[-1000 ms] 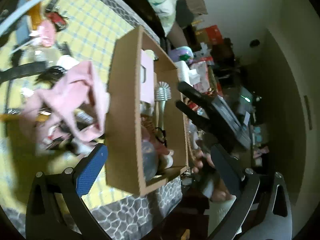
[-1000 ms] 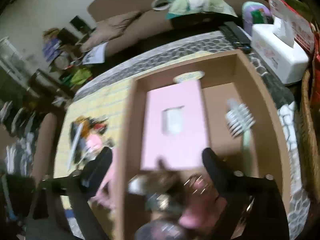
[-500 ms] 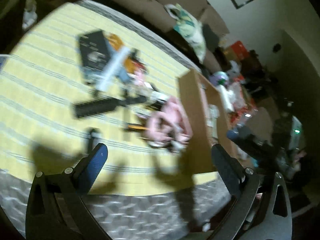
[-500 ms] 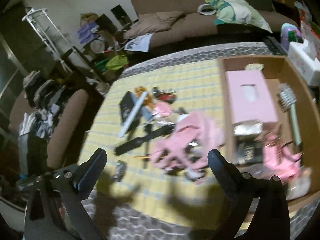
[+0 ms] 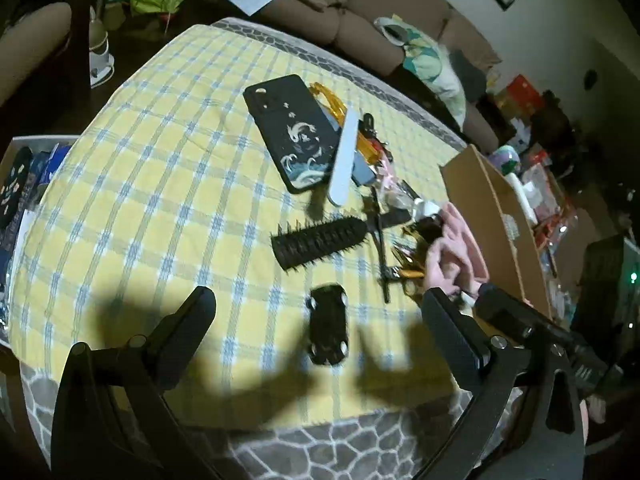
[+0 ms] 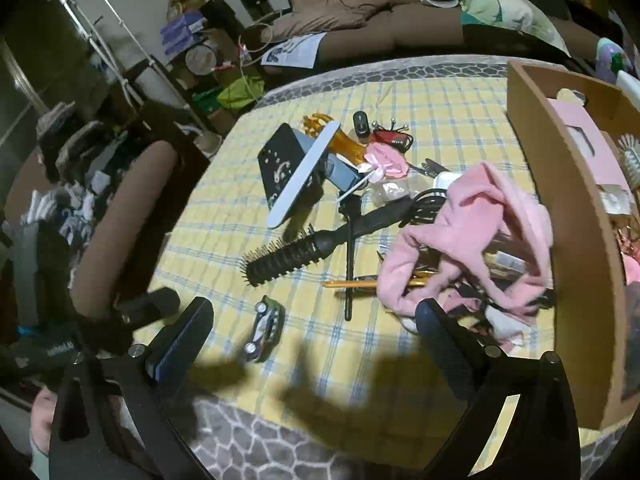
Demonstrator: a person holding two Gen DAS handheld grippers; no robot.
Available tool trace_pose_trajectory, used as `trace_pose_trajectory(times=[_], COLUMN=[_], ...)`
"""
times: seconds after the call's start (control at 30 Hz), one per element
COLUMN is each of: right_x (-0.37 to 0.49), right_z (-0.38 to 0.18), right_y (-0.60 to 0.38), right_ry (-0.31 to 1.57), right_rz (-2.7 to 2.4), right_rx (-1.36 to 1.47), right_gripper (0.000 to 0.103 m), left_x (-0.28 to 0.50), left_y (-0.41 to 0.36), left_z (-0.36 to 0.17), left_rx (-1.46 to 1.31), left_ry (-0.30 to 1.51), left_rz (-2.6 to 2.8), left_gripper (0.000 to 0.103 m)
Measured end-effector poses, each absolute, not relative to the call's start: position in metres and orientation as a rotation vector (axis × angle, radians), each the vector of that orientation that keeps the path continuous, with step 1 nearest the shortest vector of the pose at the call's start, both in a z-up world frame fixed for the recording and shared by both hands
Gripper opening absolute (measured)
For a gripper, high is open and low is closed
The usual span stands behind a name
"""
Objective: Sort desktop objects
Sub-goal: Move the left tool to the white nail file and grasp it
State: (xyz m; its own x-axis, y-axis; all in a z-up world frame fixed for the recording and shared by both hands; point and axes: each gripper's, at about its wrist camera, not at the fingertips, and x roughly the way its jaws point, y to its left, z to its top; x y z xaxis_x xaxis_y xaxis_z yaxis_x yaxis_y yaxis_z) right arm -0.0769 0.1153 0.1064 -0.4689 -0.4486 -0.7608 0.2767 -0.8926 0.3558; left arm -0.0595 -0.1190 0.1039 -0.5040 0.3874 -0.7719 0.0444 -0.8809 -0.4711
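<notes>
A small black toy car (image 5: 328,330) lies on the yellow checked tablecloth (image 5: 160,184), just ahead of my left gripper (image 5: 316,316), which is open and empty. The car also shows in the right wrist view (image 6: 266,326), ahead of my open, empty right gripper (image 6: 314,322). Beyond it lie a black round hairbrush (image 6: 296,256), a black phone case (image 5: 294,130), a white nail file (image 5: 344,158) and a pink cloth (image 6: 472,236). A cardboard box (image 6: 568,216) at the right holds several items.
A brown sofa (image 6: 380,24) with a cushion runs behind the table. A brown chair (image 6: 128,216) and clutter stand at the left. The table's grey stone-patterned border (image 6: 300,444) is nearest me. An orange pencil (image 6: 352,284) and a black stick (image 6: 350,264) lie near the cloth.
Both grippers have pulled back from the cardboard box and swung left over the tablecloth. The toy car and hairbrush have come into near view. Both grippers stay open.
</notes>
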Motion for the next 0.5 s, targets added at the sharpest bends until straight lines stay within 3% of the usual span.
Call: trace_pose_trajectory(times=[0.27, 0.5], right_x=[-0.098, -0.117], right_z=[0.086, 0.087], right_y=[0.104, 0.113], right_ry=[-0.087, -0.081], right_rz=[-2.393, -2.400], right_rx=[1.299, 1.300], right_gripper=[0.103, 0.103], left_x=[-0.101, -0.143], left_y=[-0.115, -0.091], left_z=[0.093, 0.082], left_rx=[-1.410, -1.419], left_ry=[-0.632, -0.414], left_rz=[2.505, 2.558], left_gripper=[0.103, 0.103])
